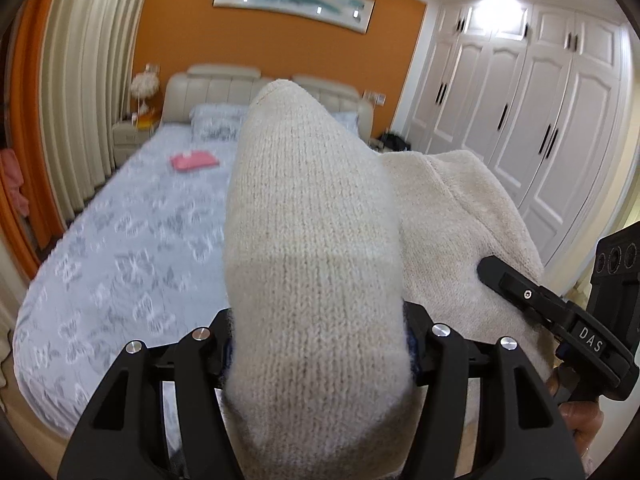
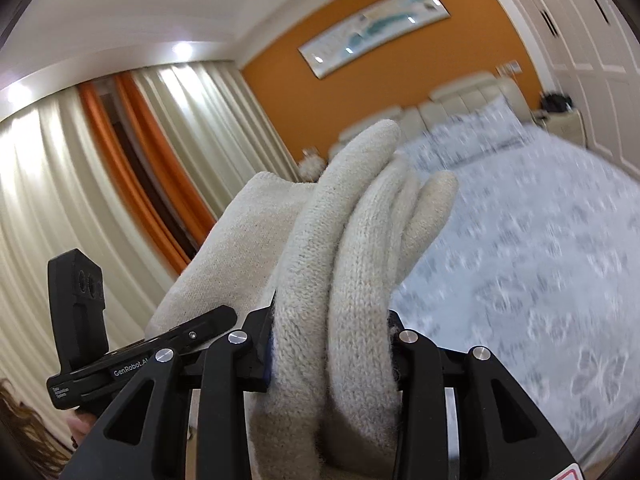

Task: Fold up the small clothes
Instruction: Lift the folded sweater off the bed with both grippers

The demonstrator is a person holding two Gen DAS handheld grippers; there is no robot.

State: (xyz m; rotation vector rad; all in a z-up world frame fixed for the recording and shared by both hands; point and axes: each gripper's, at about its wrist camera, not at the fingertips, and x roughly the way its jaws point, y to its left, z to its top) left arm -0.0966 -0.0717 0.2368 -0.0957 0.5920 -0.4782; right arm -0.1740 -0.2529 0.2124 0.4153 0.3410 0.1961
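A cream knitted garment (image 1: 308, 208) is held up in the air over the bed, and it fills the middle of both views. My left gripper (image 1: 316, 320) is shut on a thick fold of it, and the knit bulges out between the black jaws and hides the pads. My right gripper (image 2: 332, 332) is shut on another bunched part (image 2: 352, 248), where the knit stands up in several rounded rolls. In the left wrist view the right gripper (image 1: 520, 292) presses into the cloth at the right. The left gripper (image 2: 192, 328) shows at the lower left of the right wrist view.
Below lies a bed with a pale blue butterfly-print cover (image 1: 120, 248) and pillows (image 1: 216, 120). A folded pink cloth (image 1: 195, 160) rests on it near the pillows. A nightstand with a lamp (image 1: 132, 132) and curtains (image 1: 80, 100) stand left, white wardrobe doors (image 1: 520, 120) right.
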